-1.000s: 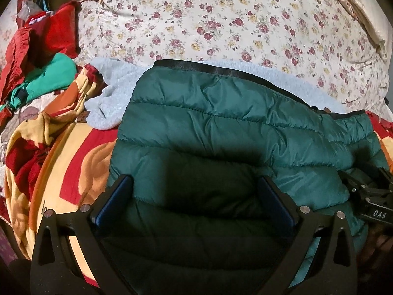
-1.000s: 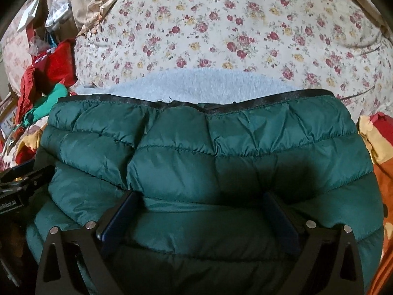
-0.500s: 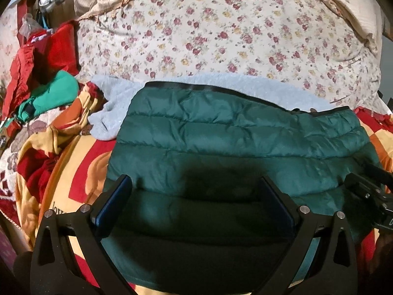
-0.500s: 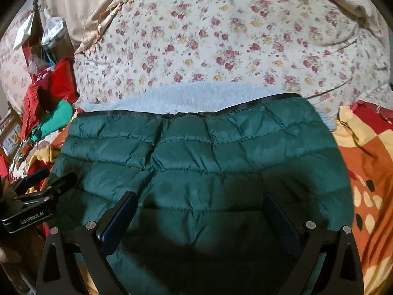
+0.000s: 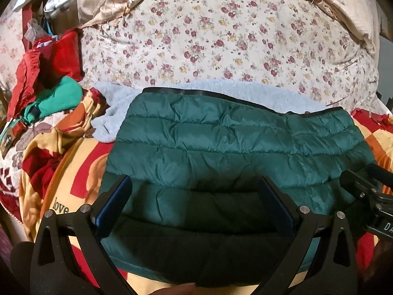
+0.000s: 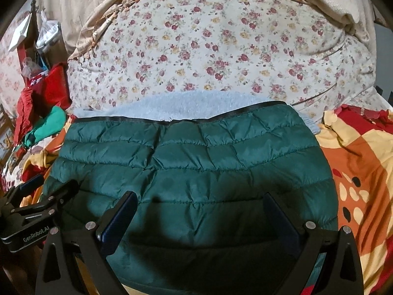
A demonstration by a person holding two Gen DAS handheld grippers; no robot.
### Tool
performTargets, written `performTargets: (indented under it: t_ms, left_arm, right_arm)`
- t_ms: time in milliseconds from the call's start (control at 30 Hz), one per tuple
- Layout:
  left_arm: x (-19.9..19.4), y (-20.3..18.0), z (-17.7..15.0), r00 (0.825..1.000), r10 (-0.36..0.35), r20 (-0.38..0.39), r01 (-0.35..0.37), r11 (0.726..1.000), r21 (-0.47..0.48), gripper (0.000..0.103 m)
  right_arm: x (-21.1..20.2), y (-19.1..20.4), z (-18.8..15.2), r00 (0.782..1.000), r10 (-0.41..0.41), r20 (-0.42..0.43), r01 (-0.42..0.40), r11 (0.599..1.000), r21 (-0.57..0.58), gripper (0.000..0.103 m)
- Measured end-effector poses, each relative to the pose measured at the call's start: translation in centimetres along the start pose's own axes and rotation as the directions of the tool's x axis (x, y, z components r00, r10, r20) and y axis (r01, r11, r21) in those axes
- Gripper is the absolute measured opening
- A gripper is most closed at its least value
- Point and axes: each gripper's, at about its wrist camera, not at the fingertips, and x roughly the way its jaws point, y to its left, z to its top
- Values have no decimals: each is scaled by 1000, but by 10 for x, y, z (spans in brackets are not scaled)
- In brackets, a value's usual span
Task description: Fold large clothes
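Both grippers have been drawn back and raised since the earlier frames, so more of the bed is seen around the dark green quilted puffer jacket (image 5: pixel 235 147).

The jacket lies folded on a pale blue fleece garment (image 6: pixel 196 105) and a red-and-yellow patterned blanket (image 6: pixel 356 172), its long axis set across both views, black-trimmed edge farthest away. It is spread ahead of and beneath the left gripper (image 5: pixel 194 204) and the right gripper (image 6: pixel 199 218); neither is judged nearer. Both are spread wide, with nothing held.
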Motion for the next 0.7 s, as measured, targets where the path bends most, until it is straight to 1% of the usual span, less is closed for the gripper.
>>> performTargets:
  t_ms: [100,400,700]
  left_arm:
    - [0,4,-2,1000,6,8,-6,1000,-4,102]
    - [3,15,-3,1000,-13,16,13,999,-32,102]
    - [1,15,-3,999,-12,38,13,1000,-28,102]
  right_arm:
    - [0,2,0,1000,-2,-3,2,1000,6,101]
    - [4,9,-2,1000,-21,-9,20,1000,-16,101]
    - [6,14,-4,1000,-25,-6,24,999,-32,101]
